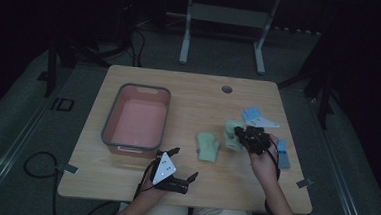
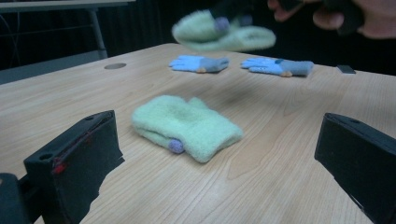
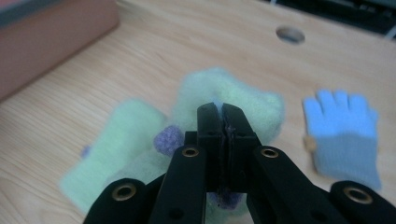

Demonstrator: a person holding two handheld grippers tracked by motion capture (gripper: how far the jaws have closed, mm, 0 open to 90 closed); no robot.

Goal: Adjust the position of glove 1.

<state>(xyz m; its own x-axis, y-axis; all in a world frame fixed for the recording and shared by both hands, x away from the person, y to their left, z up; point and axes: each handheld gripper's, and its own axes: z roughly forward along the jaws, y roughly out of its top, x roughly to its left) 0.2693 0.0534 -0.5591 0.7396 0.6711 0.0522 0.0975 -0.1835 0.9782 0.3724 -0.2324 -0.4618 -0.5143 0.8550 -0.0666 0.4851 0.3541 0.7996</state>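
My right gripper (image 3: 223, 114) is shut on a light green mitten (image 3: 252, 100) with a purple bobble and holds it off the table. In the high view that mitten (image 1: 232, 132) hangs at the right gripper (image 1: 244, 136), right of centre. Its twin, a second green mitten (image 1: 207, 146), lies flat on the wooden table (image 1: 199, 93). In the left gripper view the twin (image 2: 187, 126) lies just beyond the jaws, and the held mitten (image 2: 219, 32) floats above it. My left gripper (image 1: 184, 163) rests near the front edge, open and holding nothing.
A pink bin with a grey rim (image 1: 137, 117) stands at the left of the table. Two blue gloves lie at the right, one (image 1: 252, 114) farther back and one (image 1: 283, 153) by the right edge. A round cable hole (image 1: 226, 89) sits at the back.
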